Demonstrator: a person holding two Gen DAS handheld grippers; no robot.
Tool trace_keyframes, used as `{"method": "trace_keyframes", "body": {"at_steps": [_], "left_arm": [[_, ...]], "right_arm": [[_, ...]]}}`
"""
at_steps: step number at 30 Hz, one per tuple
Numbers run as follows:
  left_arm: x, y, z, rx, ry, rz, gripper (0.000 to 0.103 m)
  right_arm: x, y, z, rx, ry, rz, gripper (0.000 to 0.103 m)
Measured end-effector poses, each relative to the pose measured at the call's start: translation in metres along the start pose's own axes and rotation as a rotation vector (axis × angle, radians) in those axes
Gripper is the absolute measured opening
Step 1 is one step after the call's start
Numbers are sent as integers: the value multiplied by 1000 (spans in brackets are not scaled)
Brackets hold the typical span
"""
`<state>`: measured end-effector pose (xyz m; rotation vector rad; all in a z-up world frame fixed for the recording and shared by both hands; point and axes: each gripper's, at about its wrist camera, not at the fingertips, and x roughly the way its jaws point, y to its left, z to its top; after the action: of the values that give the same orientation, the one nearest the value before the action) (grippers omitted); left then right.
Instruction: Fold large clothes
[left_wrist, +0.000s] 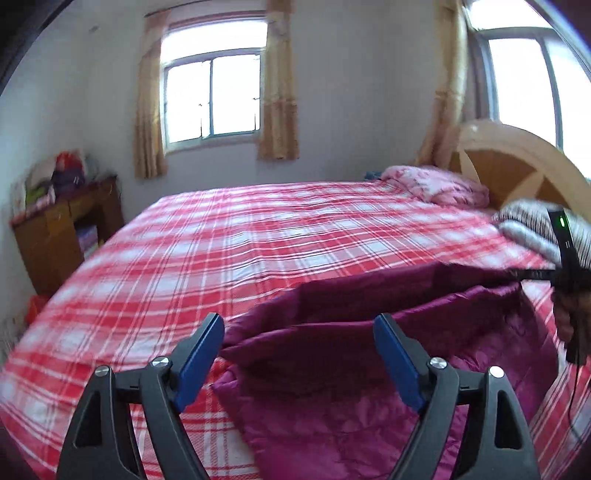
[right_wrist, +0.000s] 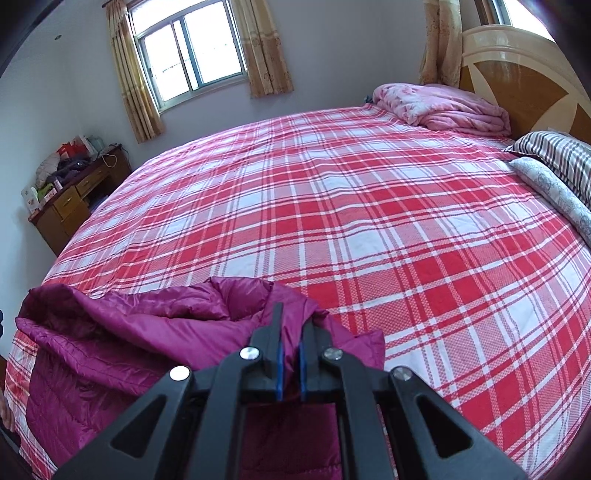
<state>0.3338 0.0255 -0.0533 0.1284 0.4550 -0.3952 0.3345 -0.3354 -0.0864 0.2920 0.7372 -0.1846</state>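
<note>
A large magenta quilted jacket (left_wrist: 369, 387) lies at the near edge of a bed with a red and white plaid sheet (left_wrist: 240, 251). My left gripper (left_wrist: 299, 332) is open, its blue pads on either side of a raised fold of the jacket, not touching it. My right gripper (right_wrist: 291, 325) is shut on an edge of the jacket (right_wrist: 166, 332) and holds it lifted above the sheet (right_wrist: 369, 221). The right gripper also shows in the left wrist view (left_wrist: 532, 275), at the far right, pulling the jacket edge taut.
A folded pink quilt (right_wrist: 443, 107) and striped pillows (right_wrist: 561, 158) lie by the wooden headboard (right_wrist: 528, 74). A cluttered wooden desk (right_wrist: 74, 199) stands left of the bed under a curtained window (right_wrist: 188, 48).
</note>
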Motion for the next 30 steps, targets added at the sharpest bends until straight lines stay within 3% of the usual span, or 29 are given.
{"method": "trace_keyframes", "body": {"at_steps": [3, 7, 10, 11, 12, 13, 17, 21, 25, 30], "left_arm": [[18, -24, -6, 76, 21, 2, 84], [49, -44, -21, 117, 79, 66, 85], [72, -43, -31, 89, 142, 122, 85], [80, -40, -33, 67, 161, 139, 85], [85, -36, -34, 46, 175, 147, 85], [90, -32, -36, 19, 190, 154, 85], [103, -19, -41, -53, 229, 165, 85], [108, -17, -39, -82, 240, 191, 85], [114, -16, -38, -108, 250, 202, 85], [126, -11, -37, -139, 273, 200, 85]], "right_arm": [[7, 0, 0, 3, 8, -5, 8], [15, -5, -2, 25, 7, -11, 9], [14, -1, -3, 2, -11, -54, 32], [9, 3, -4, -7, -30, -72, 49], [5, 5, -4, -13, -47, -80, 74], [-6, 9, -6, -18, -93, -71, 81], [-24, 38, -16, -72, -141, -14, 82], [-13, 76, -29, -163, -109, 27, 79], [12, 99, -43, -233, -76, 12, 78], [44, 99, -48, -252, -31, -41, 76]]}}
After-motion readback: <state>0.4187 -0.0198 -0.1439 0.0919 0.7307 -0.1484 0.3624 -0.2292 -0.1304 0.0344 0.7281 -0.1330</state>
